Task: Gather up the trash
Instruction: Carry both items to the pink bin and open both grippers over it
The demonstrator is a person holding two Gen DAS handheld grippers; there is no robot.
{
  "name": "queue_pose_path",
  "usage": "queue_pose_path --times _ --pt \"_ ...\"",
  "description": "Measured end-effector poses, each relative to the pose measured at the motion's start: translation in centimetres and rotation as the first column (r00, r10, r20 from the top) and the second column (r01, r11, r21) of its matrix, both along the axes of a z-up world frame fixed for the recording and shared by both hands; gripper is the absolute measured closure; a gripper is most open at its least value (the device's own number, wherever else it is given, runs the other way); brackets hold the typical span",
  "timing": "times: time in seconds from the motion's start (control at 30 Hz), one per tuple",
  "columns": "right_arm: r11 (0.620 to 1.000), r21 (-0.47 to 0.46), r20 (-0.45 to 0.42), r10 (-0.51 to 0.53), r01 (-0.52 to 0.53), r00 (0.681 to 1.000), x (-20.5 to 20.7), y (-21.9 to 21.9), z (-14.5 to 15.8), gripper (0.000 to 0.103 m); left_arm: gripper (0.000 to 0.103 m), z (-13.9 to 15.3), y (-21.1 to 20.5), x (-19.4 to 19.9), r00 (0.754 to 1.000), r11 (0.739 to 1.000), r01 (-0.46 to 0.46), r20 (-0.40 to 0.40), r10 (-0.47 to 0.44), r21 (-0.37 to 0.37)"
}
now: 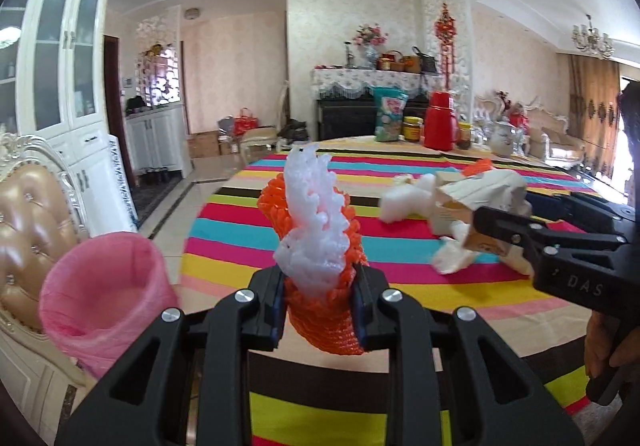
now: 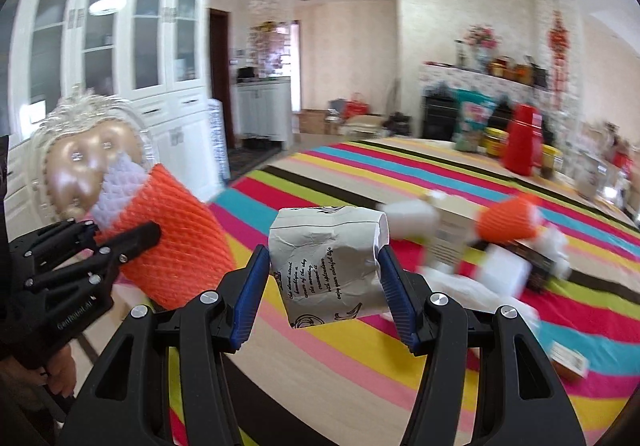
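While left gripper (image 1: 320,310) clamps foam netting (image 1: 316,246), right gripper (image 2: 324,294) pinches paper bag (image 2: 328,266).

A striped tablecloth (image 1: 400,270) covers the table; trash pile (image 1: 448,202) mid-table; red flask (image 1: 440,122), jars (image 1: 413,128) at the far edge.

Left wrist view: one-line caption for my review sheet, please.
Left gripper shut on orange and white foam netting above the striped tablecloth, pink-lined bin to its left, more trash beyond.

Both claw-mounted views face along their fingers, sharing the striped tablecloth (image 1: 400,246).
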State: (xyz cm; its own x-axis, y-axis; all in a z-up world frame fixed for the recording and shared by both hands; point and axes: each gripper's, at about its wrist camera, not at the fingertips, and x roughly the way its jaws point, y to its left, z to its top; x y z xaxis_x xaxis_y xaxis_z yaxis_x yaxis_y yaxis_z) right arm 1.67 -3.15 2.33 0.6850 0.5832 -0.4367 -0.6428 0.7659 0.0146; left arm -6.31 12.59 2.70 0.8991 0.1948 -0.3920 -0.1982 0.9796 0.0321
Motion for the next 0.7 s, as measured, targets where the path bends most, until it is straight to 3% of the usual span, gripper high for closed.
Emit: queue_pose_path --times 0.27,0.47,0.7 --pt "0.984 0.009 -0.001 0.178 -0.178 0.984 0.1 7.2 1.3 0.047 0.077 2.4 6.9 -3.0 0.984 0.985 -0.174 0.043 0.174 0.002" --pt "0.947 0.015 -0.035 0.322 -0.322 0.946 1.0 14.3 1.3 0.047 0.077 4.0 14.0 -4.8 0.946 0.949 -0.316 0.068 0.316 -0.003" --pt "0.902 -0.011 -0.085 0.428 -0.431 0.900 1.4 22.2 0.2 0.047 0.076 1.6 21.6 -3.9 0.905 0.904 -0.425 -0.014 0.425 -0.041"
